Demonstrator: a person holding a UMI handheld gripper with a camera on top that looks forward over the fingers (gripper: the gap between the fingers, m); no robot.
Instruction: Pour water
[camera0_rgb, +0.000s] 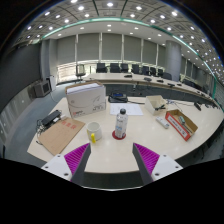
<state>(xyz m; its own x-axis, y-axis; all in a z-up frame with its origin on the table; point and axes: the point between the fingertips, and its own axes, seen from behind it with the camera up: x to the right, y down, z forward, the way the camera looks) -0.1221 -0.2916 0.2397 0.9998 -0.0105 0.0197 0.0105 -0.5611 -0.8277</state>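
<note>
Bottle (120, 124), clear w/ red base, upright on the round table (120, 155), ahead of fingers, centred btwn them; label unreadable; yellow cup (93, 131) just beside it; gripper (112, 157) level, pads (76, 156) spread open, holding nothing; white box (86, 98) beyond.

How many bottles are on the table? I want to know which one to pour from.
1. The bottle stands beyond the open gripper, just right of the yellow cup. Others may be hidden behind the white box.
</note>
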